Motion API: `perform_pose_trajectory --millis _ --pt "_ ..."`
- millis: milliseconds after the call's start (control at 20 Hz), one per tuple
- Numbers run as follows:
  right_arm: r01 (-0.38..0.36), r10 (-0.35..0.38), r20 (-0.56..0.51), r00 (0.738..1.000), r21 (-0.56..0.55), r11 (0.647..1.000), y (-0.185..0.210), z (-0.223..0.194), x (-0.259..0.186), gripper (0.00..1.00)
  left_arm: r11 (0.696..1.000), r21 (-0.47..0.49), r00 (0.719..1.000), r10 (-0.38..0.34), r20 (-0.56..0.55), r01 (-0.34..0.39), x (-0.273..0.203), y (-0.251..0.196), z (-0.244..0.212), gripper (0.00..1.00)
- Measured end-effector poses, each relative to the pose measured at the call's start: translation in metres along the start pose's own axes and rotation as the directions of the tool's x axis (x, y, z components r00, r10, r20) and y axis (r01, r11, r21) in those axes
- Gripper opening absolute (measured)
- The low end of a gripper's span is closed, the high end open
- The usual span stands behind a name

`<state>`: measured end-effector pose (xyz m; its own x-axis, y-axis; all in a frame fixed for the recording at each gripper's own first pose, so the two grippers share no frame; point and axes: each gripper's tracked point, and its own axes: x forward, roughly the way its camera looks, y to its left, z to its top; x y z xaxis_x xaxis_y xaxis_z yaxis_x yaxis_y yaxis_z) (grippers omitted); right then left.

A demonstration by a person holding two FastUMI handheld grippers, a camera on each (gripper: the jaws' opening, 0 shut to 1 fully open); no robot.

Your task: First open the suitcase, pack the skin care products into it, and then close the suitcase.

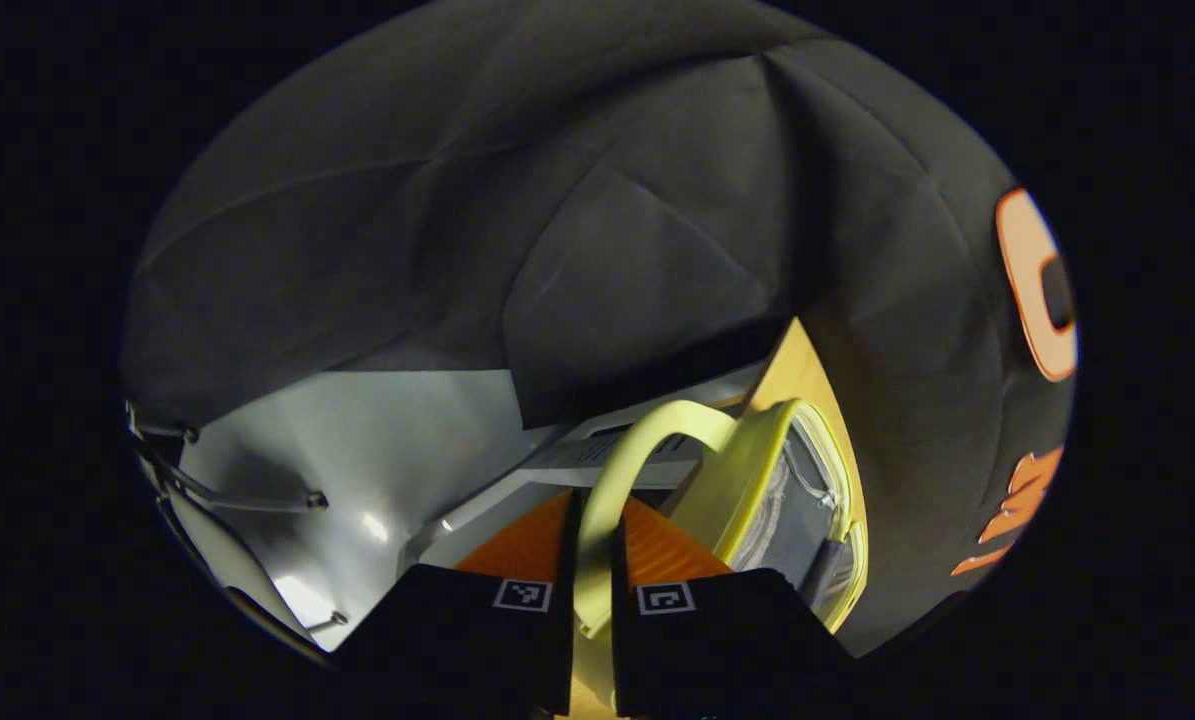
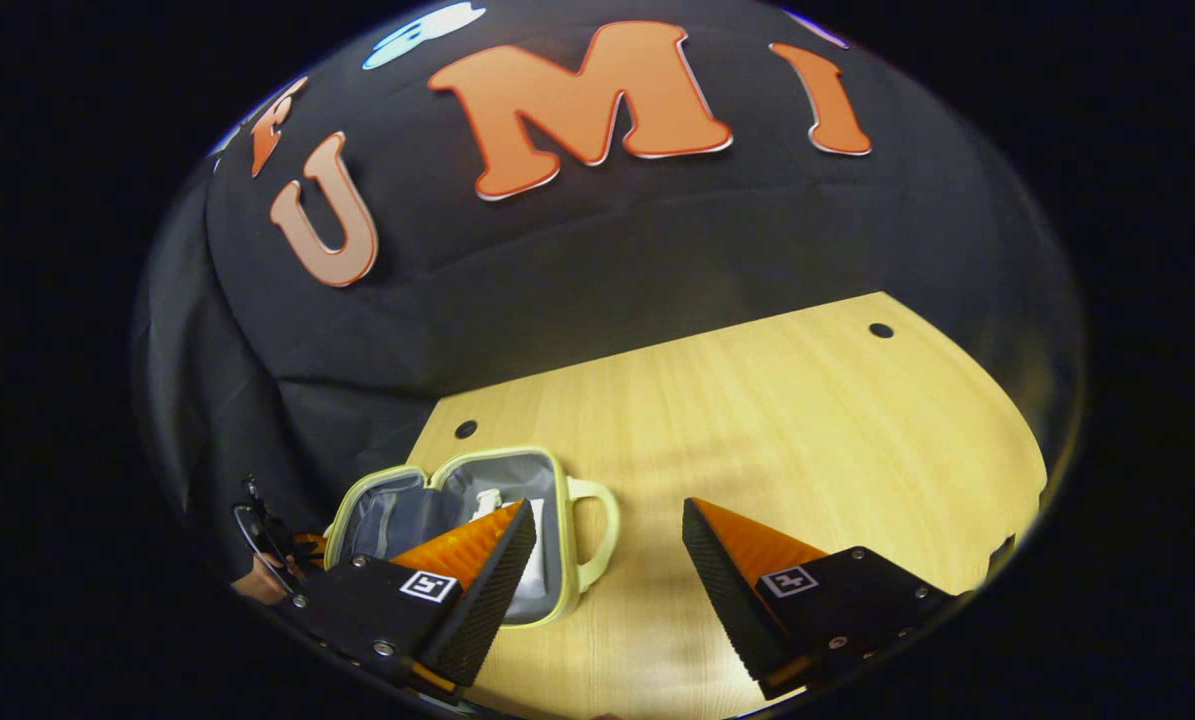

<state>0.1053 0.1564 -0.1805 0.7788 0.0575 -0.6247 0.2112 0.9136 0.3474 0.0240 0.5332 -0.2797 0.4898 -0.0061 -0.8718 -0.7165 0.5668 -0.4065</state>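
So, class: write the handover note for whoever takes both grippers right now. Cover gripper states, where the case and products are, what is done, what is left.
Left gripper: shut on the pale yellow-green handle of the small suitcase.
Right gripper: open, holding nothing, above the light wooden table.
The small yellow-green suitcase with grey lining lies open on the table's left end; a white skin care item is inside.
Done: opened, some packing.
Left: check for unpacked products, then close the suitcase.

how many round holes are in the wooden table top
2 in the right gripper view: one hole at the table's far left corner behind the open suitcase, another near the far right edge. More may be hidden.
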Motion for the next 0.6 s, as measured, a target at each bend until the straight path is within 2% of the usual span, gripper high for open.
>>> perform_pose_trajectory --millis 200,250,300,600 --pt "0.056 -0.058 0.096 0.994 0.022 0.998 -0.03 0.026 -0.013 0.95 0.986 0.166 0.993 -0.021 0.118 0.001 -0.032 -0.034 0.026 0.16" --pt "0.069 -0.07 0.116 0.991 0.014 0.998 -0.037 0.03 -0.014 0.95 0.979 0.203 0.99 -0.028 0.14 -0.001 -0.042 -0.046 0.029 0.09" --pt "0.078 -0.078 0.128 0.989 0.001 0.997 -0.043 0.034 -0.017 0.95 0.97 0.241 0.987 -0.034 0.159 -0.005 -0.053 -0.054 0.028 0.09" --pt "0.077 -0.065 0.169 0.983 -0.066 0.995 -0.072 0.053 -0.029 0.95 0.919 0.394 0.951 -0.132 0.281 0.011 -0.119 -0.123 0.032 0.08"
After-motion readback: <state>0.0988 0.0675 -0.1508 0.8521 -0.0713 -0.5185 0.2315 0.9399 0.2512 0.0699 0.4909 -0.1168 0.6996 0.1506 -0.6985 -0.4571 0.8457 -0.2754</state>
